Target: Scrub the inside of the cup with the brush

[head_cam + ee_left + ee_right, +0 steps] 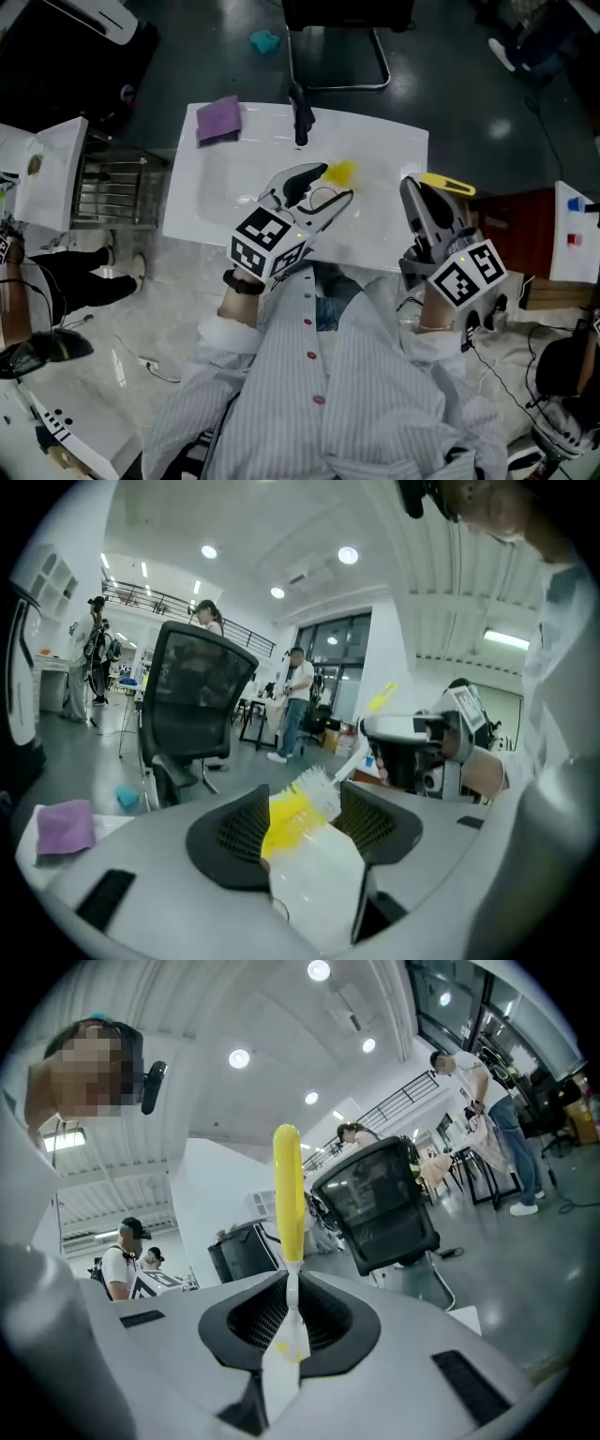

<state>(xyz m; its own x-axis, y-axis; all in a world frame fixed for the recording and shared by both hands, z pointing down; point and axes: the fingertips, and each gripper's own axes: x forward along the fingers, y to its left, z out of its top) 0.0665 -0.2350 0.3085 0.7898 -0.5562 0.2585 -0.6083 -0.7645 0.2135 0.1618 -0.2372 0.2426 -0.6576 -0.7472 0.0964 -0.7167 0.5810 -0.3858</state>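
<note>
My left gripper (326, 187) is shut on a clear plastic cup (323, 200) and holds it lifted over the white sink counter (202, 202). In the left gripper view the cup (314, 883) fills the gap between the black pads. The brush's yellow and white bristles (305, 799) sit at its far end, and some yellow shows through the wall. My right gripper (422, 192) is shut on the brush; its yellow handle (448, 185) sticks out to the right. In the right gripper view the handle (288, 1194) rises straight up from the shut jaws (292, 1288).
A purple cloth (219, 120) lies at the counter's far left corner, next to a black faucet (302, 117). A wire rack (108, 187) stands to the left. A chair base (337, 56) and a teal object (265, 40) are on the floor beyond. People stand in the background.
</note>
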